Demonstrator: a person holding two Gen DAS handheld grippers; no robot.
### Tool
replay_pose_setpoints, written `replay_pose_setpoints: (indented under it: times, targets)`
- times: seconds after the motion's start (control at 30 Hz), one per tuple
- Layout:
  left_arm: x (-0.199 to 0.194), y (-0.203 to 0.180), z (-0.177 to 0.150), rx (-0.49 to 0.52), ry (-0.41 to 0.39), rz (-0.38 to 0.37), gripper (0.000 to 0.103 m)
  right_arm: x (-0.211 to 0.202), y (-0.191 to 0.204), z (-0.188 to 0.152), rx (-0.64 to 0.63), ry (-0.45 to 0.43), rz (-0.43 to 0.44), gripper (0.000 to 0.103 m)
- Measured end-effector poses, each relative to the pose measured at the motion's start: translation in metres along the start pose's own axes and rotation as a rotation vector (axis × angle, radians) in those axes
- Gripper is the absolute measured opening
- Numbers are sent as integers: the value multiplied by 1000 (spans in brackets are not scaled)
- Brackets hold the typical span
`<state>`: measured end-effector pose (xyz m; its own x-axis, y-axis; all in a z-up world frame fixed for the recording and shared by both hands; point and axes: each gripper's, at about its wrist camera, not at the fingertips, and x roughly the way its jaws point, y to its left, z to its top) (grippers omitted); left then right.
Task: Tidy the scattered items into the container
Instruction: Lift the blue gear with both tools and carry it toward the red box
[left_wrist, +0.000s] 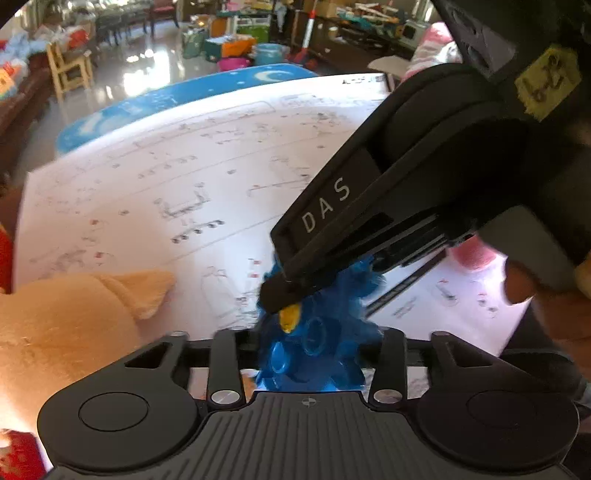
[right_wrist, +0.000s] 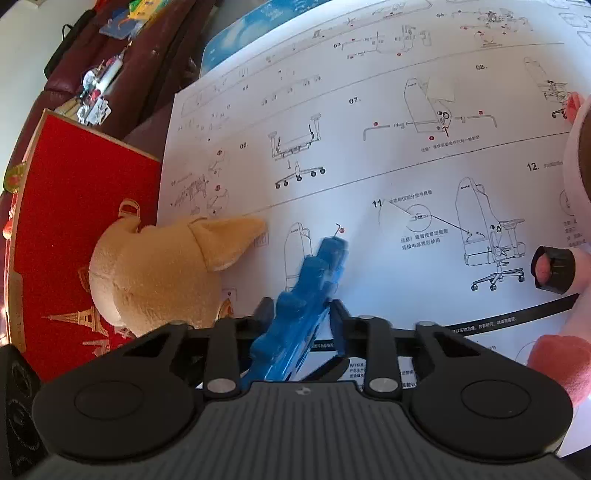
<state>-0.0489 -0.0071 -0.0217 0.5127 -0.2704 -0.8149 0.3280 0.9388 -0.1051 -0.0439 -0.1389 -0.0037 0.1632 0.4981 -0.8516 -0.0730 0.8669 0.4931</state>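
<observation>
Right tongs (right_wrist: 301, 325) clamp my blue toy (right_wrist: 306, 295); left tongs (left_wrist: 314, 350) stand half wide around its other end (left_wrist: 310, 343), pads apparently clear, probably regripping for the container.

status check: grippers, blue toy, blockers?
Right gripper shut on blue translucent plastic gear toy. Left gripper open around it. Tan plush toy close by.

- "DAS" in pale letters runs along the black finger of my right gripper (left_wrist: 280, 291), crossing ahead of my left jaws.
- The instruction sheet (right_wrist: 369, 177) beyond my right jaws carries step numbers: 06, 07, 08, 11, 12.
- Handwriting on the yellow tag (left_wrist: 548, 83) above the "DAS" finger: unreadable.
</observation>
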Motion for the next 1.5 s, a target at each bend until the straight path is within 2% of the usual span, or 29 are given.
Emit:
replay_pose_setpoints:
  times: [0.07, 0.17, 0.2, 0.23, 0.27, 0.3, 0.43, 0.6, 0.77, 0.87, 0.93, 0.97, 1.0, 1.03, 1.07, 1.1, 1.2, 1.5]
  targets:
    - [1, -3, -3, 27, -10, 51, 71, 0, 3, -1, -17, -6, -10, 26]
    - [10, -5, -8, 54, 26, 97, 71, -2, 10, -2, -46, -8, -23, 24]
    - [13, -7, -10, 63, 38, 120, 68, -2, 11, -1, -45, -4, -21, 23]
    - [17, -6, -11, 66, 47, 124, 61, -2, 13, -1, -44, -3, -22, 22]
    - [19, -5, -12, 61, 59, 110, 39, -2, 14, 0, -45, -2, -22, 22]
    - [20, -5, -12, 56, 62, 91, 37, -2, 15, 1, -46, -1, -21, 23]
    - [20, -3, -11, 60, 64, 106, 30, 0, 17, 2, -51, 9, -42, 25]
    - [16, -6, -12, 45, 59, 85, 20, 7, 17, 2, -51, 33, -44, 35]
    - [16, -5, -12, 31, 57, 85, 22, 17, 19, -2, -49, 42, -75, 33]
    - [16, -1, -12, 11, 58, 85, 27, 18, 21, -2, -61, 36, -73, 32]
    - [15, -1, -14, -1, 59, 113, 42, 18, 20, -2, -58, 35, -66, 31]
    - [16, 0, -16, -3, 63, 139, 60, 19, 21, -1, -56, 36, -63, 29]
    - [17, 1, -18, -2, 65, 163, 66, 19, 20, -1, -52, 39, -59, 28]
    - [18, 2, -21, -4, 73, 168, 59, 20, 20, -1, -47, 41, -55, 28]
    - [19, 4, -22, -14, 81, 152, 39, 20, 20, -1, -47, 43, -58, 28]
    - [20, 6, -23, -31, 91, 122, 34, 20, 20, -1, -48, 40, -58, 28]
    - [19, 3, -26, -11, 85, 134, 28, 20, 23, -2, -53, 45, -48, 27]
    - [17, 6, -27, -21, 77, 119, 28, 24, 21, 1, -33, 59, -35, 29]
